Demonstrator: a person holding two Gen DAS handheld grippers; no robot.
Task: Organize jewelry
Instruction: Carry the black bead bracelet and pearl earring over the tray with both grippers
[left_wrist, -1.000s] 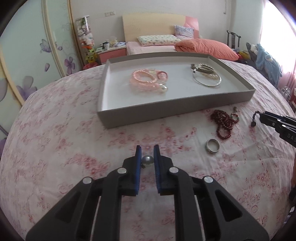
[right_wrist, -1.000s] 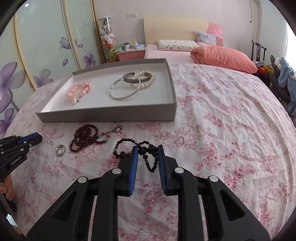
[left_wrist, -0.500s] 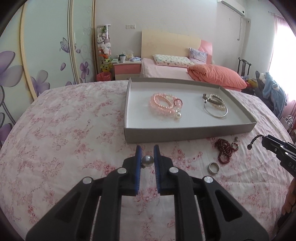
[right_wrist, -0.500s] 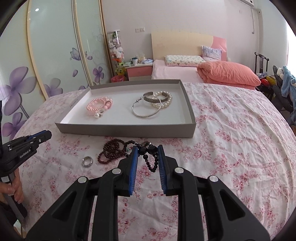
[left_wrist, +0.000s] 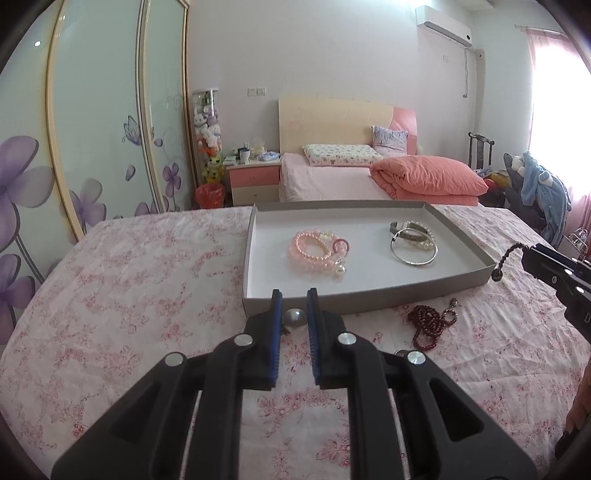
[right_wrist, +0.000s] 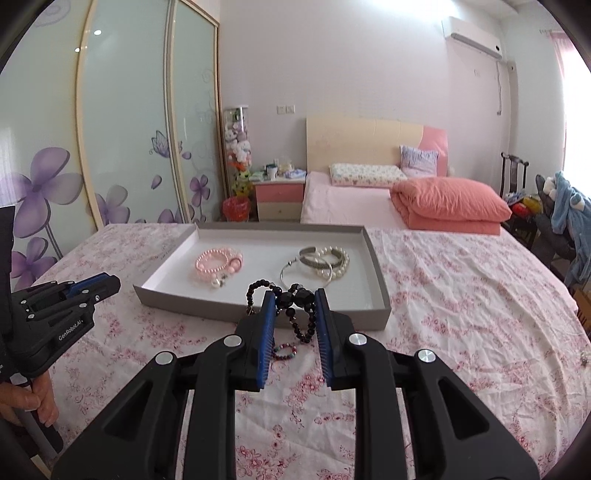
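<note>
Two loaded grippers are facing the grey tray (left_wrist: 369, 301), which is lying just ahead of both on the floral bedspread (left_wrist: 129, 295).
Left gripper (left_wrist: 294, 316) is clenching a silvery bead (left_wrist: 294, 317); right gripper (right_wrist: 295, 310) is pinching a black bead bracelet (right_wrist: 295, 295), its loop dangling. The tray's long side is running crosswise, near wall toward both; neither seems clearly nearer.

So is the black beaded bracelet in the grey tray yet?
Out. The black beaded bracelet dangles from the right gripper, in front of the grey tray's near wall.
</note>
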